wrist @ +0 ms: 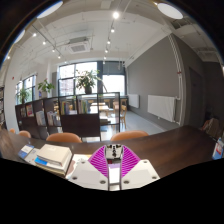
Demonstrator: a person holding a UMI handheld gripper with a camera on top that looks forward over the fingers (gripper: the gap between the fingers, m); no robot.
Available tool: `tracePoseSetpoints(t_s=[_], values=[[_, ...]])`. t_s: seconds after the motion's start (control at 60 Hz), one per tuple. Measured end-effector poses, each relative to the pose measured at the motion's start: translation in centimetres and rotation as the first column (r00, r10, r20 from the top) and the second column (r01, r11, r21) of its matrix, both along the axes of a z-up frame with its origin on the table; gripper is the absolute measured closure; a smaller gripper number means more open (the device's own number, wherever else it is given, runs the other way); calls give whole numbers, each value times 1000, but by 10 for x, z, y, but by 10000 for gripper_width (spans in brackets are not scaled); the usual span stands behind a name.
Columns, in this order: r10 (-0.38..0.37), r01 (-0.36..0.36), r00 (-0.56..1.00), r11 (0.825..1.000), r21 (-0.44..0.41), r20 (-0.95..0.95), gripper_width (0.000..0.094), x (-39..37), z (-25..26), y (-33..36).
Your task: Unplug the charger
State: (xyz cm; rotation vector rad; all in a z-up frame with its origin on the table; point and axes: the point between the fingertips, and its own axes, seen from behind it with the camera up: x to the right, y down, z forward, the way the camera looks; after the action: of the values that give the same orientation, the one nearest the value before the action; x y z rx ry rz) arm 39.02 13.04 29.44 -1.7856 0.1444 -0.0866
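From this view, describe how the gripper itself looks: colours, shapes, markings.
The gripper shows as two jaws with bright magenta inner pads scored by ribbed lines, slanting toward a pale grey centre piece. Below them sits a broad white body. No cables, sleeve or hand are visible.

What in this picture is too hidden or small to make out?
- Charger and socket: neither can be found in the gripper view.
- Hand-held gripper: its pink pads are close together around something grey; a grip is unclear.
- White item on the table: too small to identify.
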Motion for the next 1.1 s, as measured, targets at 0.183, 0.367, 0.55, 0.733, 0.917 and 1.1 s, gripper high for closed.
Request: tracePoseSetpoints(t_s=[0.183, 0.367, 0.55, 0.733, 0.917, 1.1], values=[[-30, 26, 1000, 963, -269, -10, 813, 82, -156, -9], [-58, 42, 998, 920, -389, -29, 788, 109, -249, -31], [-94, 59, 994, 905, -421, -62, 715, 118, -278, -40], [-101, 85, 995, 905, -417, -17, 302, 117, -259, -44], [-101, 91, 995, 954, -286, -23, 187, 87, -168, -65], [-53, 45, 998, 984, -172, -44, 169, 14, -77, -142]])
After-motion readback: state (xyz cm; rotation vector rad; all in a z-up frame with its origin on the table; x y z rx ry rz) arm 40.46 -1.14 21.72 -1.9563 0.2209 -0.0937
